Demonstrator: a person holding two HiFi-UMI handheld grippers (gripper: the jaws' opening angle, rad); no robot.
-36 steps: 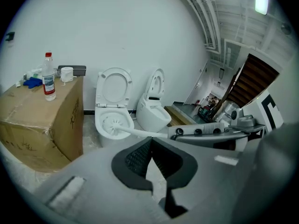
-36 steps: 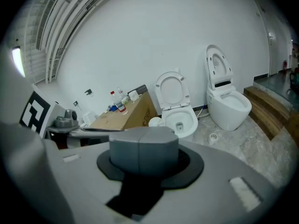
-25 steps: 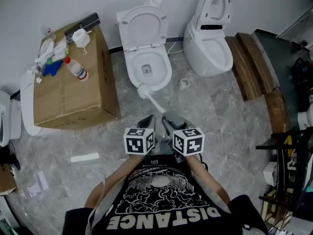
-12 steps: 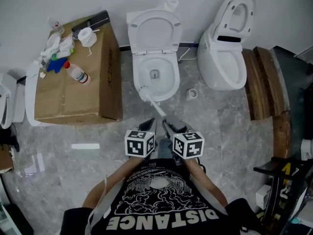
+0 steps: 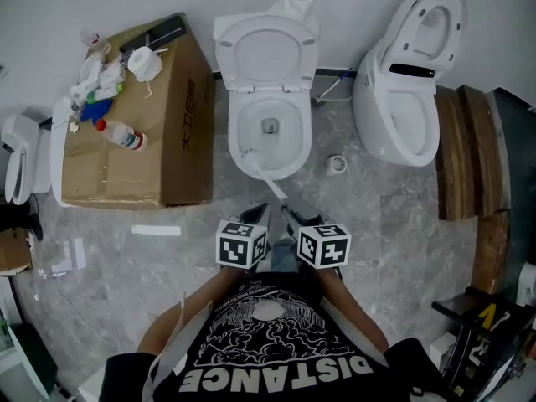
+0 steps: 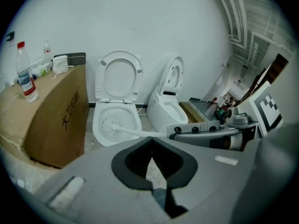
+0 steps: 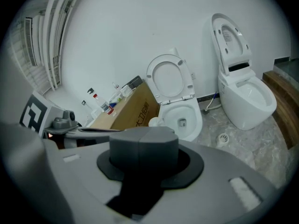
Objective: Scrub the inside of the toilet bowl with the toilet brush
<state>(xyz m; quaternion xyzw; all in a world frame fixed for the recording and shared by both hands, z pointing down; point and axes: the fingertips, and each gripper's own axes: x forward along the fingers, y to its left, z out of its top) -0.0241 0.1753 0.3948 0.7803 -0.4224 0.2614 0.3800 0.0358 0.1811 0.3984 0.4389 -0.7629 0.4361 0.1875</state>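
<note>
A white toilet point(image 5: 270, 132) stands with its lid up against the wall, also seen as the toilet point(image 6: 116, 120) and the toilet point(image 7: 182, 118). The white toilet brush point(image 5: 251, 157) has its head at the bowl's front left, just inside the rim. Its handle runs back to my right gripper point(image 5: 287, 211), which is shut on it. In the left gripper view the brush point(image 6: 113, 124) lies in the bowl. My right gripper point(image 7: 144, 146) hides the handle; only the brush head point(image 7: 154, 122) shows. My left gripper point(image 5: 260, 211) point(image 6: 151, 141) sits beside it, shut and empty.
A cardboard box point(image 5: 126, 162) left of the toilet carries a bottle point(image 5: 122, 135), a tape roll point(image 5: 144, 62) and small items. A second toilet point(image 5: 406, 115) stands to the right, with a floor drain point(image 5: 337, 164) between them. Wooden planks point(image 5: 473, 153) lie at the far right.
The view has shifted, so the toilet sits nearer the middle. The brush head has gone from the bowl's front rim to just inside it. Both grippers keep their hold.
</note>
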